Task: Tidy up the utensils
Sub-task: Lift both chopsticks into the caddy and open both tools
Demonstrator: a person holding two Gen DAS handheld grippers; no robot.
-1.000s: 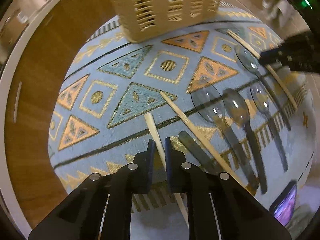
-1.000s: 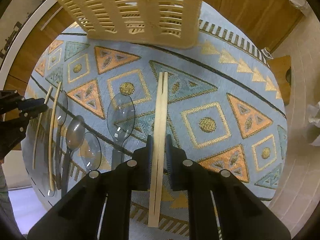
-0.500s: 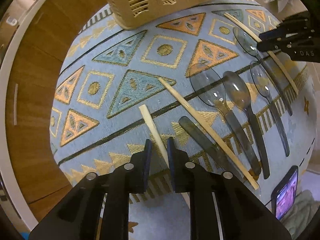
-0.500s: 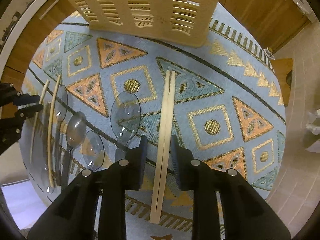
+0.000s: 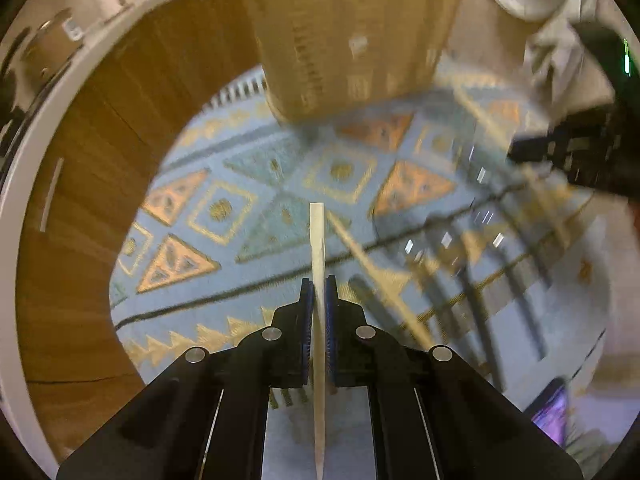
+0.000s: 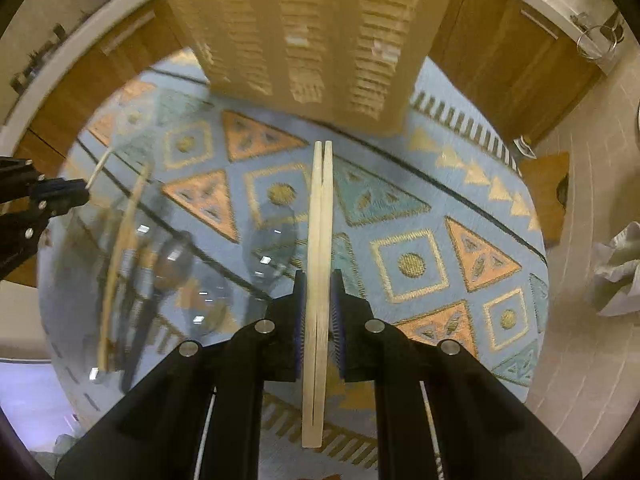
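My left gripper [image 5: 319, 286] is shut on a single wooden chopstick [image 5: 317, 240] and holds it above the patterned blue mat [image 5: 248, 200]. My right gripper [image 6: 318, 280] is shut on a joined pair of wooden chopsticks [image 6: 321, 200], lifted over the mat [image 6: 440, 240]. A beige slotted utensil basket [image 5: 348, 36] stands at the far edge of the mat, and it also shows in the right wrist view [image 6: 308, 32]. Several clear plastic spoons [image 6: 268, 248] and another chopstick [image 5: 372, 268] lie on the mat.
The mat covers a small table over a wooden floor [image 5: 80, 200]. A phone [image 5: 550, 412] lies near the mat's front right corner. Crumpled cloth [image 6: 616, 272] lies on the tiled floor to the right. The left gripper shows at the left edge of the right wrist view [image 6: 60, 196].
Both grippers have closed on their chopsticks and lifted them off the mat, moving toward the basket. The views are blurred by motion.
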